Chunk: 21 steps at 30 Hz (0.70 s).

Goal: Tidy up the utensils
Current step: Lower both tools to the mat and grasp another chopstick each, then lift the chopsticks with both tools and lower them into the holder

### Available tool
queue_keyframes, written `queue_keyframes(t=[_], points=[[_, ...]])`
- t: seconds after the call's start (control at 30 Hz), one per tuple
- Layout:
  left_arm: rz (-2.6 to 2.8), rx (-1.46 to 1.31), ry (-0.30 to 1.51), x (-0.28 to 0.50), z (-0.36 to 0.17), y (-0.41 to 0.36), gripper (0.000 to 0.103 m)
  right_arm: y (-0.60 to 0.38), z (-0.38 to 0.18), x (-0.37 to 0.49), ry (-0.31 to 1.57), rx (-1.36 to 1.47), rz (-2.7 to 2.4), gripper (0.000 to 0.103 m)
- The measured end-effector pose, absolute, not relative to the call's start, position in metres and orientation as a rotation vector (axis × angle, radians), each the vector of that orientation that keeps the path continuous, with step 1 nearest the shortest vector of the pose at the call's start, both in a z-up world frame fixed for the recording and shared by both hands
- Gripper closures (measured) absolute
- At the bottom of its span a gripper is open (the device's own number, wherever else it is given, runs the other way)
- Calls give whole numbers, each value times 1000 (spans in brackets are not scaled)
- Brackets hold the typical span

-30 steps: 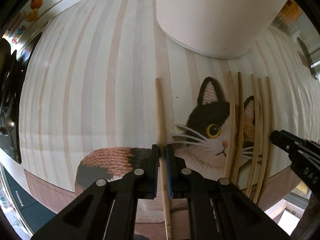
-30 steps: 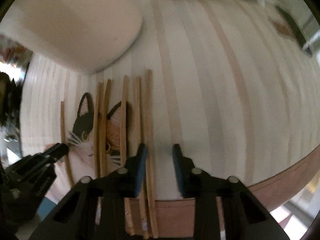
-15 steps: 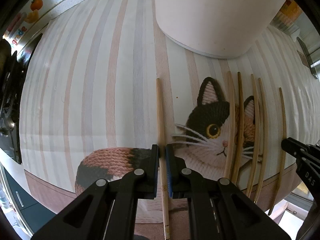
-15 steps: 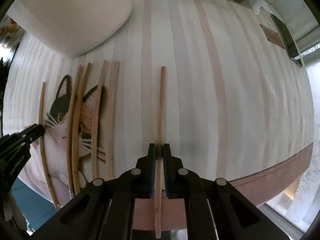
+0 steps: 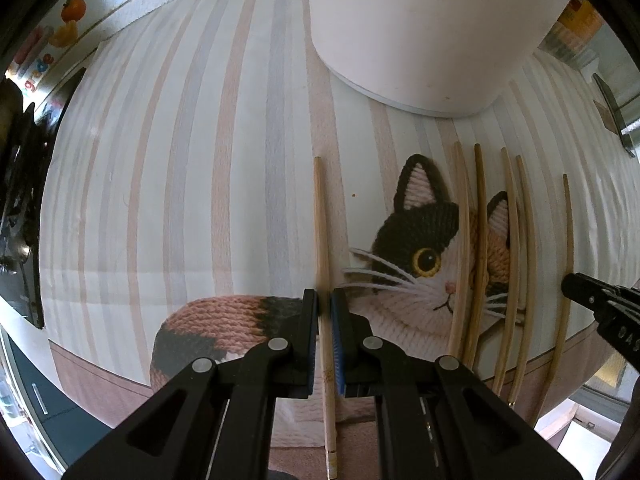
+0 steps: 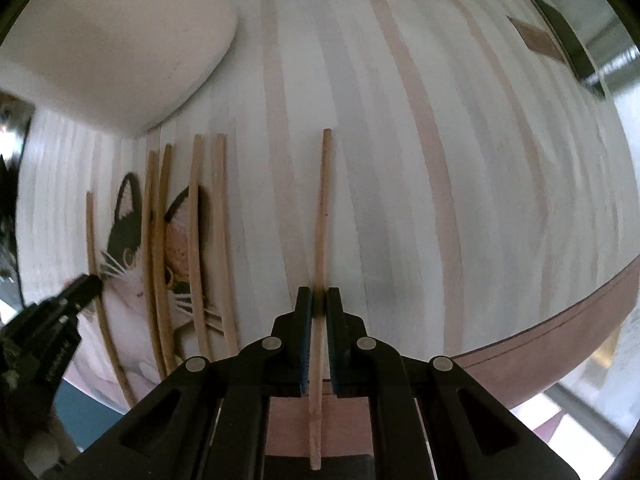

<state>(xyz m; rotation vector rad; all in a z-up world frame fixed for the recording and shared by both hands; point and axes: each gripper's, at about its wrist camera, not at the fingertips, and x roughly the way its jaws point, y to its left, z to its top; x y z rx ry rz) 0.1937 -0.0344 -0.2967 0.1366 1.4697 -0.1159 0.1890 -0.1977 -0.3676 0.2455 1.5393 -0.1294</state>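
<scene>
Striped cloth, in pale pink, grey and white bands with a plain pink border at its near edge, covers the whole work surface; a knitted-look calico cat printed on it serves as the landmark. Beyond the cat's ears stands a large white tub, smooth-sided, its base on the cloth. Far off to the cat's left, at the cloth's far corner, a strip carries an orange fruit picture and coloured letters; some look like "g", "d", "e", but the word cannot be read.

Four loose wooden chopsticks lie side by side in two close pairs across the cat's face, parallel with the stripes.

Just left of the cat's whiskers, above its curled tail, the left gripper is clamped on a single chopstick, pads pressing both sides. Right of the cat and of the four loose sticks, the right gripper has just been closing and now pinches another chopstick over bare stripes. White letters on the right gripper's body, seen from the left wrist, read roughly "DAS" and run out of view.
</scene>
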Motion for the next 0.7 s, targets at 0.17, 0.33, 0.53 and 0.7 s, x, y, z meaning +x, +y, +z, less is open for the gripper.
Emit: queue_keyframes(t=[0.17, 0.33, 0.53, 0.7], points=[[-116, 121, 1481, 198, -295, -29, 98, -178, -365, 202, 1547, 129, -154, 94], [-119, 153, 1475, 201, -296, -33, 98, -154, -362, 217, 1536, 84, -153, 94], [-95, 179, 1412, 201, -284, -40, 99, -150, -359, 198, 1479, 96, -172, 96], [-68, 181, 1282, 202, -244, -42, 99, -162, -325, 185, 1363, 127, -172, 96]])
